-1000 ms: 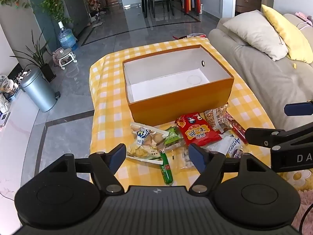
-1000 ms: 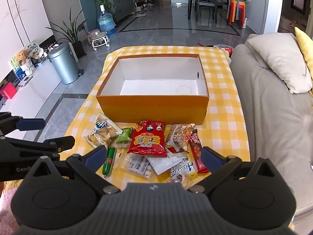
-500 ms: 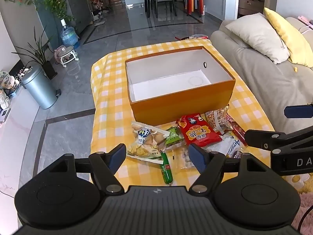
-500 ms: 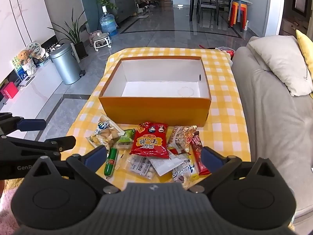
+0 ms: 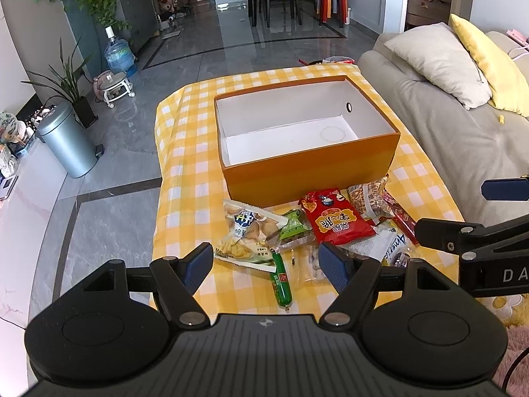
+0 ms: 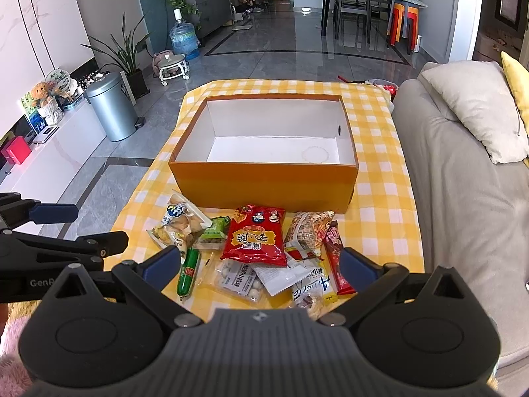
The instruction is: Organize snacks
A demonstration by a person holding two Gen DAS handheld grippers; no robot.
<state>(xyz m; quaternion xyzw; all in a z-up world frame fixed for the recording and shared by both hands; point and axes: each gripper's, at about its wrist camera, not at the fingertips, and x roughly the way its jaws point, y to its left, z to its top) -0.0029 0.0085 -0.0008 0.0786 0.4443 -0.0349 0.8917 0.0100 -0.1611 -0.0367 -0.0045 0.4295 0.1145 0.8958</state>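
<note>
Left tool: the left tool (image 5: pixel 266 263) is held above the near edge of the desk, its blue-padded jaws spread wide and released, with nothing gripped between them.
Right tool: the right tool (image 6: pixel 261 261) is held beside it, likewise released, its jaws parted wide over the snack pile with nothing grasped.
Desk: a desk (image 5: pixel 185 178) covered in a yellow-and-white checked cloth is seen ahead of and below both tools.
Box: an open orange box (image 5: pixel 310 168) with a white, empty interior is set beyond the snacks, farther from the tools.
Snacks: a loose pile is spread on the cloth between the tools and the box.
Red bag: a red snack bag (image 6: pixel 254 236) is laid at the middle of the pile, ahead of the right tool.
Green sausage: a green sausage stick (image 5: pixel 281 279) is laid just ahead of the left tool, between its jaws as seen from the left wrist.
Crisps: a pale crisps packet (image 5: pixel 246 233) is placed ahead of the left tool, left of the red bag.
Red bar: a red wrapped bar (image 6: pixel 337 259) is laid by the right tool's right jaw.
Surroundings: a grey sofa (image 6: pixel 463 205) is seen to the right of the tools.
</note>
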